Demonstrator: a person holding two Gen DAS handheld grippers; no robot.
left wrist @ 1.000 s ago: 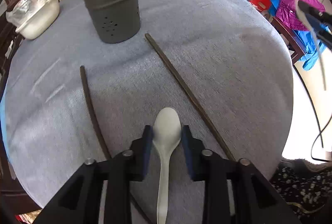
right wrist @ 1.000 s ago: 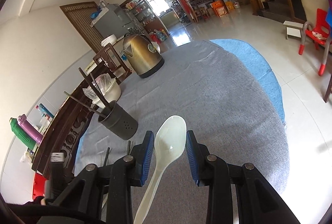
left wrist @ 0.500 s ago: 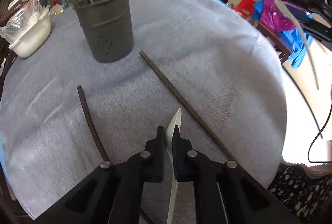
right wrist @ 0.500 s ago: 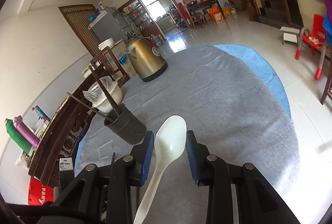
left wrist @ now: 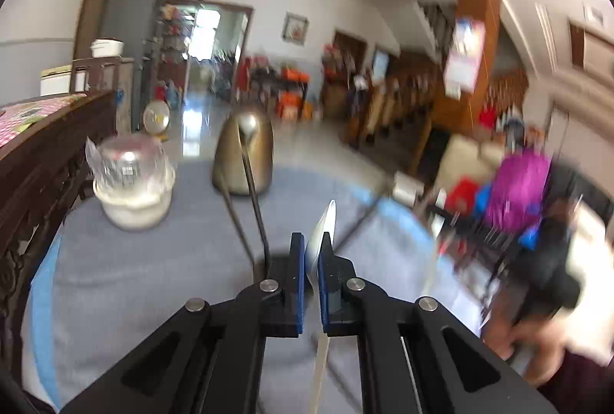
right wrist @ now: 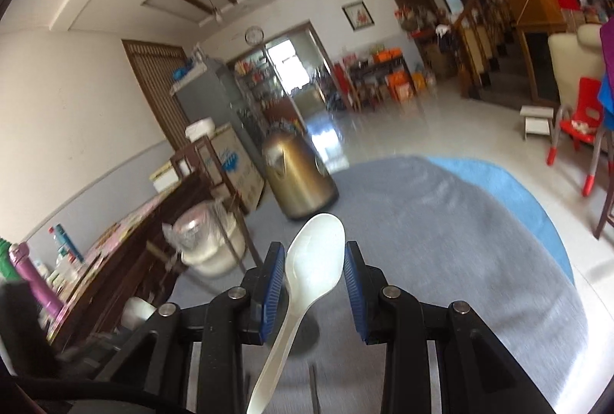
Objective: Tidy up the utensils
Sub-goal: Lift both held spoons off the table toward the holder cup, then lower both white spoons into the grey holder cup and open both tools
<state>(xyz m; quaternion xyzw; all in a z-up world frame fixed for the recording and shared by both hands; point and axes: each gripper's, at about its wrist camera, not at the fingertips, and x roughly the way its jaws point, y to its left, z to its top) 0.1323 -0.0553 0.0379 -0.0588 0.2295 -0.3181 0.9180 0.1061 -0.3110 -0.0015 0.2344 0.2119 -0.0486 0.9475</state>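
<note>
We had a white spoon in each gripper. The left gripper (left wrist: 311, 262) was pinched narrow on its spoon (left wrist: 322, 233), which stood edge-on between the blue pads, bowl forward and handle running back under the wrist, so its long axis lay along the fingers. The right gripper (right wrist: 314, 274) carried its spoon (right wrist: 312, 266) flat-faced, bowl forward between the pads and handle slanting down and back toward the left; its jaws stood wider apart, with a slim gap showing either side of the bowl (the actual grip point was hidden below, so we judged it held rather than saw it clamped).

The relation that mattered was the holder. In the left view two dark utensil stems (left wrist: 253, 199) rose directly ahead of the fingers, just left of the spoon, out of a dark rim (left wrist: 274, 258) mostly hidden behind the fingertips. We judged that the holder sat right under and in front of the left gripper, toward the near edge of the grey tablecloth (left wrist: 126, 283), with the gold kettle (left wrist: 243, 154) and the white lidded bowl (left wrist: 132, 191) farther off. The left hand looked the nearer; its spoon would need tipping handle-down before release.
</note>
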